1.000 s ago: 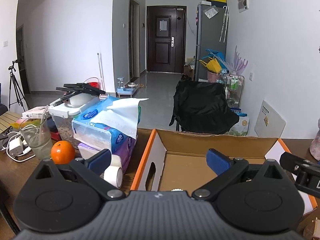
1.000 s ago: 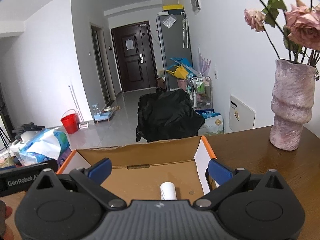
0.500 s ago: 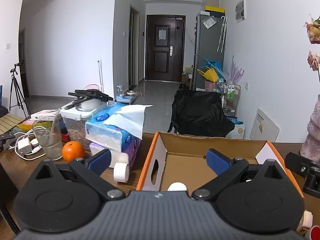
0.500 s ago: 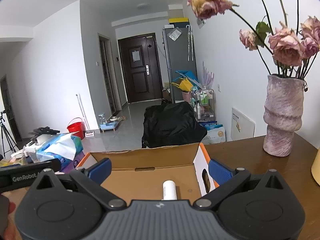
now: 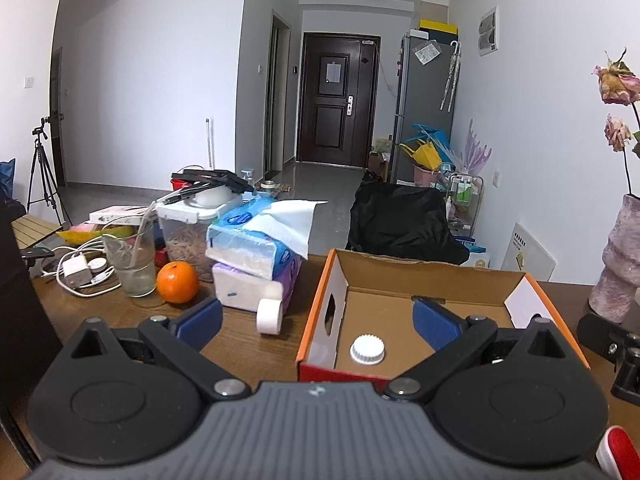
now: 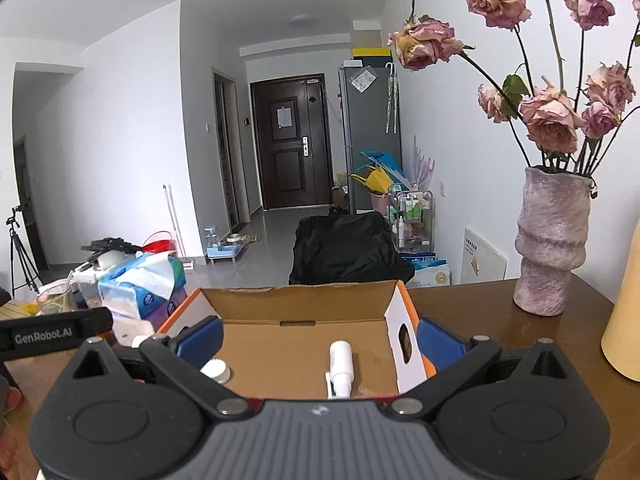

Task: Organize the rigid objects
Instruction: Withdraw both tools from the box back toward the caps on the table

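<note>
An open cardboard box with orange edges point(image 5: 440, 280) point(image 6: 304, 300) stands on the wooden table. Inside it lie a white ribbed cap point(image 5: 367, 350) point(image 6: 216, 371) and a white spray bottle point(image 6: 341, 366) on its side. My left gripper point(image 5: 318, 316) hovers open above the box's near left corner, nothing between its blue pads. My right gripper point(image 6: 318, 334) is open too, straddling the near part of the box, empty. A white tape roll point(image 5: 269, 316) rests on the table left of the box.
Stacked tissue packs point(image 5: 260, 264), an orange point(image 5: 177, 282), a glass point(image 5: 130, 264), a lidded container point(image 5: 192, 216) and chargers with cables point(image 5: 76, 268) crowd the left. A pink vase of dried roses point(image 6: 550, 244) and a yellow object point(image 6: 626, 320) stand right. A black-covered chair point(image 6: 344, 248) sits behind the table.
Both grippers have pulled back and risen from the box. More of the table, the box's near edge and the vase's flowers have come into view. Both stayed open.
</note>
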{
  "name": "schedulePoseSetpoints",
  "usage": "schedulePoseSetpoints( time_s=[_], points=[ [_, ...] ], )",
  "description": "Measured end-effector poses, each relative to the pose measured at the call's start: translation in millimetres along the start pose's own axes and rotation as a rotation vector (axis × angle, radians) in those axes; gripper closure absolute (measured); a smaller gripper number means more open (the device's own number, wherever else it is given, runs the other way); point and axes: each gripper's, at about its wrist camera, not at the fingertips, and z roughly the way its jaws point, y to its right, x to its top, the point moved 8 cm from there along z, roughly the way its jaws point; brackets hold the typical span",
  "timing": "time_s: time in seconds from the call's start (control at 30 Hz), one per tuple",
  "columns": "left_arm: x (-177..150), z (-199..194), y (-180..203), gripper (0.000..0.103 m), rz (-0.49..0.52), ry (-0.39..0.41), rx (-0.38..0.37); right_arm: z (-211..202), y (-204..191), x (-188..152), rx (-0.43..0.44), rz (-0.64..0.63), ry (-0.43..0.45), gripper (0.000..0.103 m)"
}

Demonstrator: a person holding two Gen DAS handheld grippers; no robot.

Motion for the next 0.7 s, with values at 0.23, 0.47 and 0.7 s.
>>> schedulePoseSetpoints(
  time_s=[0.23, 0.47, 0.7],
  points=[
    [-10.5, -24.5, -10.1, 0.000, 0.004, 0.002, 0.013, -29.4, -1.3, -9.6, 0.007, -0.007, 0.003, 0.000],
    [-16.2, -58.3, -17.0, 0.000, 0.019, 0.022, 0.008, -57.6, -6.4, -18.4, 0.020, -0.013, 0.002, 0.000],
    [-26.2, -89.9, -26.0, 0.000, 0.029, 0.021, -0.002, -90.3, -15.2, -28.6, 0.028, -0.030, -0.004, 0.000]
  ],
)
